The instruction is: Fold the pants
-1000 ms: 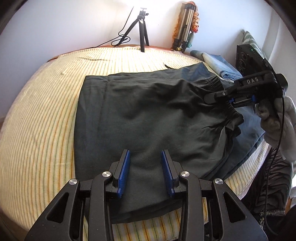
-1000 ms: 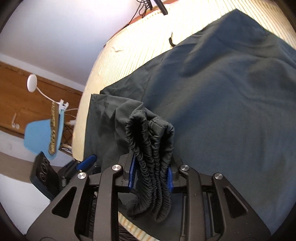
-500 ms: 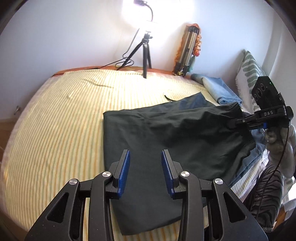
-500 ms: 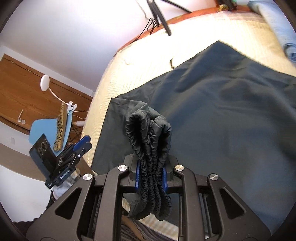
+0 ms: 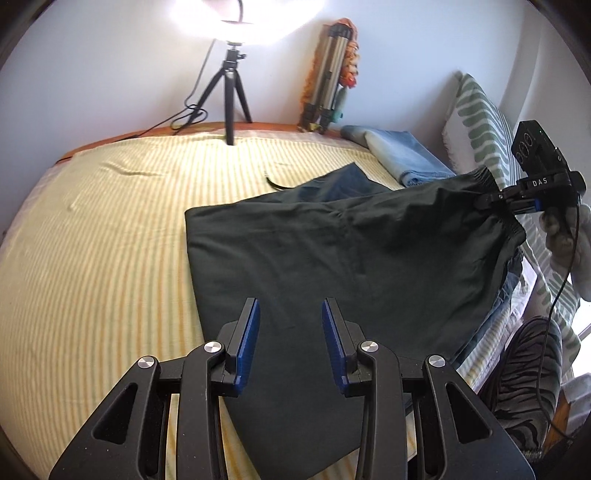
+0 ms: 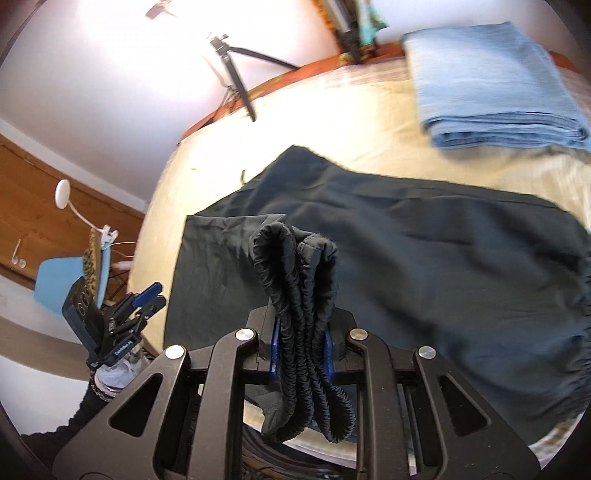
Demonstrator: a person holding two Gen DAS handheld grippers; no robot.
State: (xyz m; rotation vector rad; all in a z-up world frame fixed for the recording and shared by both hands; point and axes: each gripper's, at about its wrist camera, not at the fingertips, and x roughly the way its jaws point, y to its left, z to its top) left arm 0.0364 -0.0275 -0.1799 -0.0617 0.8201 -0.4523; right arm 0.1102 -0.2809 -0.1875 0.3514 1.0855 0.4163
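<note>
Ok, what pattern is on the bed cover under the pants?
The bed cover has pale yellow and white stripes; the left wrist view shows it best.

Dark pants [image 5: 332,251] spread on the bed, gathered elastic waistband [image 6: 295,295] lifted.

A bed [image 5: 92,258] with a yellow striped cover fills most of the room, backed by a plain pale wall [image 5: 92,74]. At its far edge stands a small black tripod [image 5: 231,96] carrying a very bright lamp [image 5: 240,11], its cable trailing to the left. A folded tripod [image 5: 327,77] leans in the corner. A green-striped pillow [image 5: 480,122] stands against the right side. In the right wrist view, a wooden door [image 6: 33,192], a white clip lamp [image 6: 62,190] and a blue chair [image 6: 62,284] lie beyond the bed.
</note>
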